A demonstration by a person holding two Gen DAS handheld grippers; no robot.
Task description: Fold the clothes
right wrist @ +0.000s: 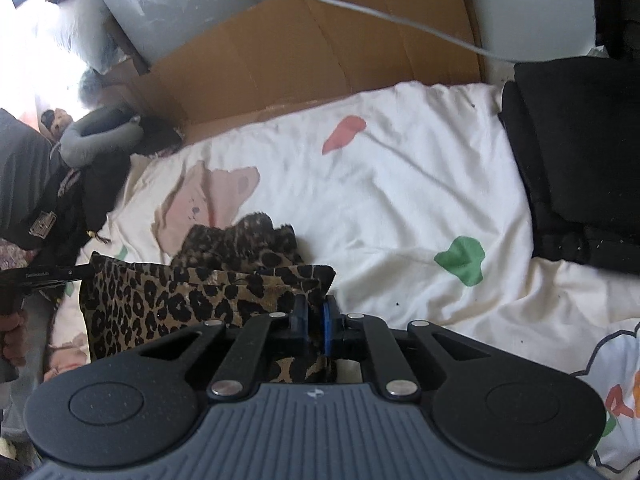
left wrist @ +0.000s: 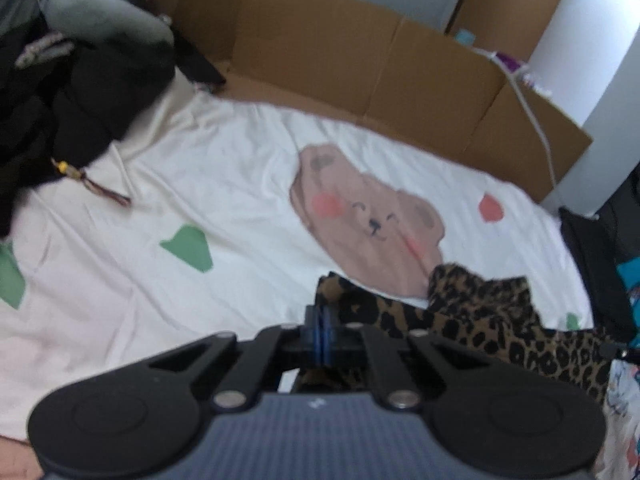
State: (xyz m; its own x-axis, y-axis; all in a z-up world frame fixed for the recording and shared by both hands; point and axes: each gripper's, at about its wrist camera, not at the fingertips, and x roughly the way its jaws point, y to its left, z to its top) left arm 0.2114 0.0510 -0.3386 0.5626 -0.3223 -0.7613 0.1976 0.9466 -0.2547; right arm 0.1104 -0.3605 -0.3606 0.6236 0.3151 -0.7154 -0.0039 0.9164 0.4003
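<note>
A leopard-print garment (left wrist: 492, 320) hangs stretched between both grippers, lifted off a white bed sheet (left wrist: 200, 184) printed with a bear face. My left gripper (left wrist: 322, 320) is shut on one corner of its edge, the cloth bunching around the blue pads. In the right wrist view the same garment (right wrist: 160, 300) spreads to the left, and my right gripper (right wrist: 316, 312) is shut on its right corner. The left gripper's tip (right wrist: 60, 274) shows at the garment's far left corner.
A dark clothes pile (left wrist: 60, 92) with a grey neck pillow (left wrist: 92, 12) lies at the sheet's far left. Flattened cardboard (left wrist: 360, 64) lines the wall behind the bed, with a white cable (right wrist: 400, 24) across it. A black cushion (right wrist: 580, 152) sits at the right side.
</note>
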